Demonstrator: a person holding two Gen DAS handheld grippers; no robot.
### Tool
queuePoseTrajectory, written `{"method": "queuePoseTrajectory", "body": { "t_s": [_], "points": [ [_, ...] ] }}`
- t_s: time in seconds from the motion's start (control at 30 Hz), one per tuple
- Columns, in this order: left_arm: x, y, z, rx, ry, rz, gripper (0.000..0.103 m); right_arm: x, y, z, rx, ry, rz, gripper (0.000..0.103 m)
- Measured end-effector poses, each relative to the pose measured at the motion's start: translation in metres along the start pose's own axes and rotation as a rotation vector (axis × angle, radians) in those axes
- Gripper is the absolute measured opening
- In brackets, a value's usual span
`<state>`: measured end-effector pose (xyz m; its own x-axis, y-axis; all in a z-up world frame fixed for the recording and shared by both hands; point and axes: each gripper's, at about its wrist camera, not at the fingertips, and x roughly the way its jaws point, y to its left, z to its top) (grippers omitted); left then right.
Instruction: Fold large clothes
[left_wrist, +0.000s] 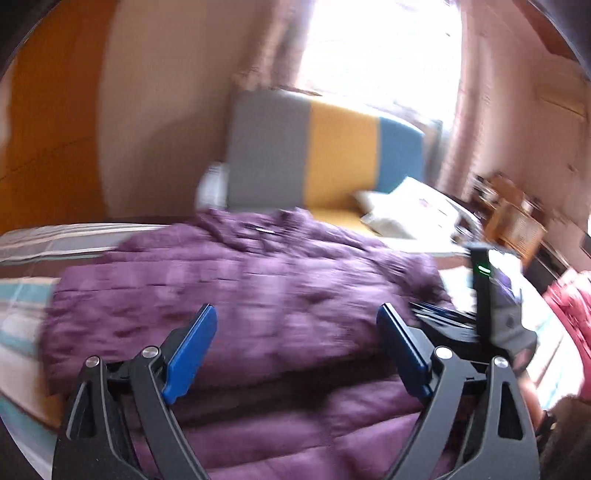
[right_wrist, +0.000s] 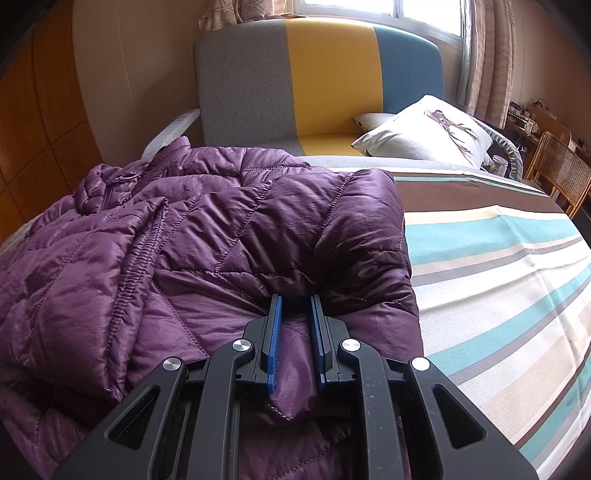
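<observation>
A bed (right_wrist: 498, 266) with a striped cover carries a purple quilted jacket (right_wrist: 207, 221), which lies spread over the left part of the cover with its collar toward the far edge, near the grey, yellow and blue sofa (right_wrist: 325, 74); a white pillow (right_wrist: 424, 129) sits at the far right corner. The right gripper (right_wrist: 295, 321) has its fingers clamped on a fold of the jacket at that fold's near right corner. The left gripper (left_wrist: 297, 325) stands over the jacket with fingers wide apart and nothing between them, in a blurred view.
</observation>
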<state>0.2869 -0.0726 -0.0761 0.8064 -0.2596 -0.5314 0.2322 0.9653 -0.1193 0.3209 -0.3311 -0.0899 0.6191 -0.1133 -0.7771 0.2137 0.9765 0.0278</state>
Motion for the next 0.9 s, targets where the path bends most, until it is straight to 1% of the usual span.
{"method": "queuePoseTrajectory", "body": {
  "t_s": [0.03, 0.07, 0.1, 0.13, 0.17, 0.2, 0.23, 0.27, 0.3, 0.33, 0.37, 0.43, 0.53, 0.57, 0.6, 0.67, 0.7, 0.73, 0.8, 0.9],
  "points": [
    [-0.002, 0.016, 0.0, -0.021, -0.008, 0.069, 0.088, 0.0, 0.0, 0.0, 0.001, 0.0, 0.002, 0.015],
    [-0.003, 0.027, -0.001, -0.039, -0.011, 0.121, 0.087, -0.001, -0.001, 0.0, 0.003, -0.001, 0.005, 0.015],
    [-0.003, 0.05, -0.002, -0.075, -0.008, 0.216, 0.086, -0.001, -0.002, 0.0, 0.007, -0.003, 0.009, 0.015],
    [-0.003, 0.061, -0.003, -0.093, -0.003, 0.272, 0.083, -0.002, -0.003, 0.0, 0.012, -0.007, 0.014, 0.015],
    [-0.001, 0.074, -0.006, -0.11, 0.005, 0.335, 0.078, -0.005, -0.004, 0.001, 0.017, -0.017, 0.02, 0.015],
    [0.004, 0.089, -0.01, -0.128, 0.025, 0.382, 0.078, -0.009, -0.005, 0.002, 0.02, -0.031, 0.027, 0.015],
    [0.009, 0.098, -0.015, -0.147, 0.05, 0.385, 0.078, -0.018, -0.004, 0.003, 0.017, -0.061, 0.041, 0.015],
    [0.014, 0.105, -0.021, -0.171, 0.078, 0.368, 0.077, -0.025, -0.002, 0.004, 0.01, -0.084, 0.049, 0.015],
    [0.018, 0.11, -0.027, -0.205, 0.103, 0.334, 0.077, -0.036, 0.003, 0.006, 0.001, -0.109, 0.071, 0.015],
    [0.019, 0.11, -0.03, -0.214, 0.109, 0.321, 0.078, -0.044, 0.01, 0.009, -0.005, -0.121, 0.103, 0.015],
    [0.021, 0.109, -0.03, -0.209, 0.112, 0.32, 0.078, -0.054, 0.022, 0.014, -0.021, -0.132, 0.149, 0.015],
    [0.025, 0.1, -0.03, -0.17, 0.125, 0.321, 0.078, -0.063, 0.047, 0.019, -0.08, -0.138, 0.194, 0.015],
    [0.029, 0.093, -0.031, -0.132, 0.133, 0.322, 0.079, -0.056, 0.094, 0.018, -0.207, -0.094, 0.25, 0.015],
    [0.03, 0.092, -0.031, -0.132, 0.135, 0.323, 0.079, -0.048, 0.107, 0.017, -0.234, -0.074, 0.253, 0.015],
    [0.031, 0.092, -0.03, -0.135, 0.137, 0.321, 0.08, -0.042, 0.112, 0.016, -0.244, -0.066, 0.237, 0.015],
    [0.033, 0.095, -0.029, -0.149, 0.141, 0.309, 0.083, -0.023, 0.115, 0.016, -0.238, -0.039, 0.158, 0.015],
    [0.026, 0.098, -0.029, -0.162, 0.143, 0.297, 0.086, -0.014, 0.111, 0.016, -0.22, -0.019, 0.142, 0.015],
    [0.027, 0.1, -0.03, -0.171, 0.146, 0.285, 0.088, -0.004, 0.104, 0.015, -0.197, 0.004, 0.141, 0.015],
    [0.028, 0.105, -0.029, -0.179, 0.147, 0.274, 0.087, 0.005, 0.093, 0.013, -0.139, 0.017, 0.177, 0.015],
    [0.02, 0.102, -0.021, -0.177, 0.109, 0.27, 0.086, 0.004, 0.099, 0.011, -0.153, 0.002, 0.157, 0.015]
  ]
}}
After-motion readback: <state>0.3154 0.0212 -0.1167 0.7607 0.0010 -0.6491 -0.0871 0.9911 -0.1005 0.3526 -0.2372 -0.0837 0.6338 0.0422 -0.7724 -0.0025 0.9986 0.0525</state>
